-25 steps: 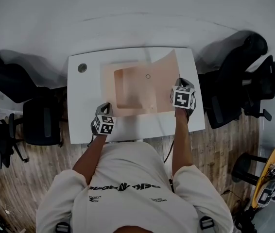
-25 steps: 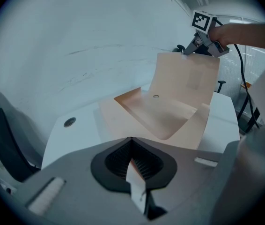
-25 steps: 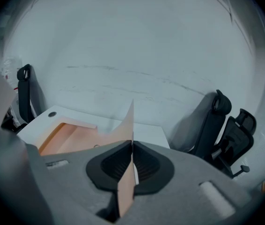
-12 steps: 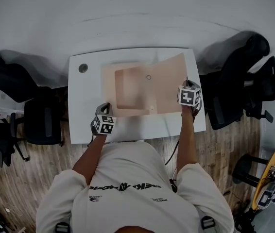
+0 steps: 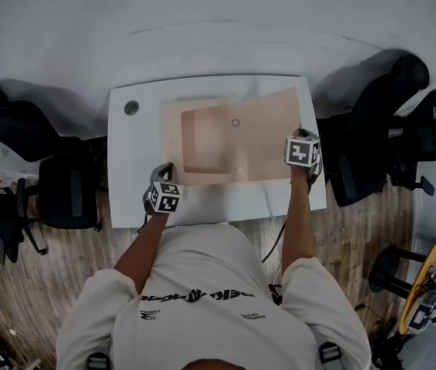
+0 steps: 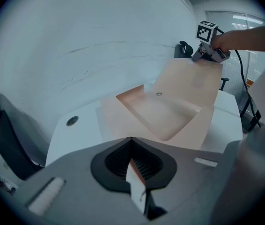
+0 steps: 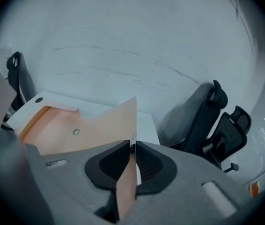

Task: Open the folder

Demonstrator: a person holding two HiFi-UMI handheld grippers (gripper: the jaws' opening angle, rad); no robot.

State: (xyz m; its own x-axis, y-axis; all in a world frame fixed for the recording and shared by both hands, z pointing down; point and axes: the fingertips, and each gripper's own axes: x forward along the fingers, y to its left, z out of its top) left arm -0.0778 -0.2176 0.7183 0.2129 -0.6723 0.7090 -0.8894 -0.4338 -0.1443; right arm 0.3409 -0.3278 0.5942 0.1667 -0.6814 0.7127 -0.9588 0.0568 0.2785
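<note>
Since the earlier head view, the right gripper (image 5: 300,134) has swung outward and lower toward the right edge of the white table (image 5: 125,199), and the front cover (image 5: 268,133) it carries has come down from a raised curl to a shallow slope. On that table the peach folder (image 5: 173,129) lies spread near the middle, its inside pocket (image 5: 202,141) fully exposed, so the opening looks almost done. What seems left is to lay the cover's outer edge flat and let go. The right jaws have just been opening a little, yet the cover's edge still stands between them and looks lightly pinched. The left gripper (image 5: 166,170) is clamped on the folder's near left corner, pinning it to the table, with a thin sheet edge showing between its closed jaws.
</note>
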